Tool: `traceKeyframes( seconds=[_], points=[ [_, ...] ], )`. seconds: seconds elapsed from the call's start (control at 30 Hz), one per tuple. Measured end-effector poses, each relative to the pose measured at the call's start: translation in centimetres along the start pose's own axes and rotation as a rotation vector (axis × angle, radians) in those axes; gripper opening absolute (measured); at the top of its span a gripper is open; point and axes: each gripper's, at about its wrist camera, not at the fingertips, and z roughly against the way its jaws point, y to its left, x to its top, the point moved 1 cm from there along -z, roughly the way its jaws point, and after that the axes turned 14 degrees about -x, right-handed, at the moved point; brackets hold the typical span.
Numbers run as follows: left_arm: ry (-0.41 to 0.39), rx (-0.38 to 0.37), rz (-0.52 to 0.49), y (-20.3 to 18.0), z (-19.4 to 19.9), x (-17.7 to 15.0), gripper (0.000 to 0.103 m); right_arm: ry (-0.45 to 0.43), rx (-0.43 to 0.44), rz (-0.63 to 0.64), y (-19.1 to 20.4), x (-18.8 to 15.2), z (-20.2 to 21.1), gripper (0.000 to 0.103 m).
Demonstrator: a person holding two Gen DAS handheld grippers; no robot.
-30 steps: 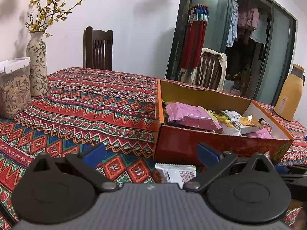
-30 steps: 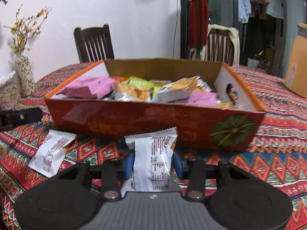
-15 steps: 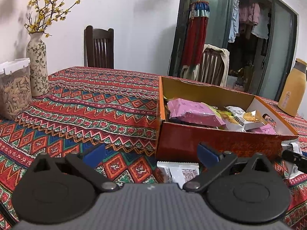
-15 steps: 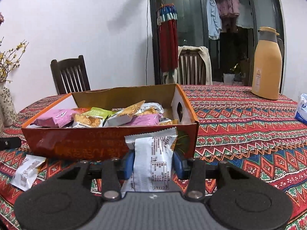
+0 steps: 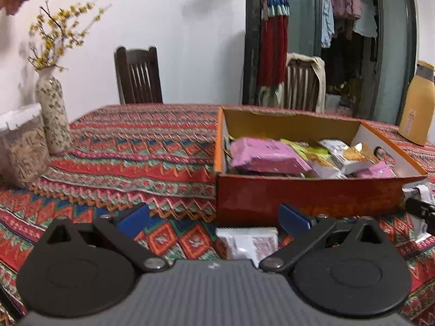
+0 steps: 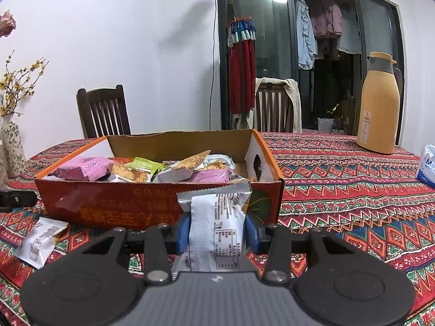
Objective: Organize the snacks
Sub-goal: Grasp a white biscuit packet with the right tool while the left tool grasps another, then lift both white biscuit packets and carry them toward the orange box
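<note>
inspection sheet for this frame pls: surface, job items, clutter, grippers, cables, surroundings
Surface: table under a patterned red tablecloth.
Job's things: open orange box holding mixed snack packets; one white packet held upright before the box's front wall; another white packet flat on the cloth left of the box.
Clutter: yellow jug, tissue pack, flower vase, clear cereal container.
Grippers: left gripper open above the loose packet; right gripper shut on the packet.
Cables: one runs down the wall by the door frame.
Surroundings: two wooden chairs, white wall, glass door with hanging clothes.
</note>
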Motion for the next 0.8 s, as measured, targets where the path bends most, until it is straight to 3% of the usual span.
traceKeyframes(
  seconds=[0.17, 0.43, 0.67, 0.8],
  points=[
    [0.085, -0.071, 0.036, -0.8, -1.0, 0.0, 0.103, -0.006, 0.006, -0.005, -0.1, 0.0, 0.0, 0.042],
    [0.157, -0.033, 0.004, -2.6, -2.5, -1.0, 0.101, -0.018, 0.013, -0.024, -0.4, 0.0, 0.2, 0.042],
    [0.224, -0.012, 0.029, -2.3, -3.6, -1.9, 0.051, -0.026, 0.021, -0.029, -0.5, 0.1, 0.3, 0.042],
    [0.214, -0.033, 0.024, -2.5, -3.1, -2.1, 0.044, -0.027, 0.021, -0.028, -0.6, 0.1, 0.3, 0.042]
  ],
)
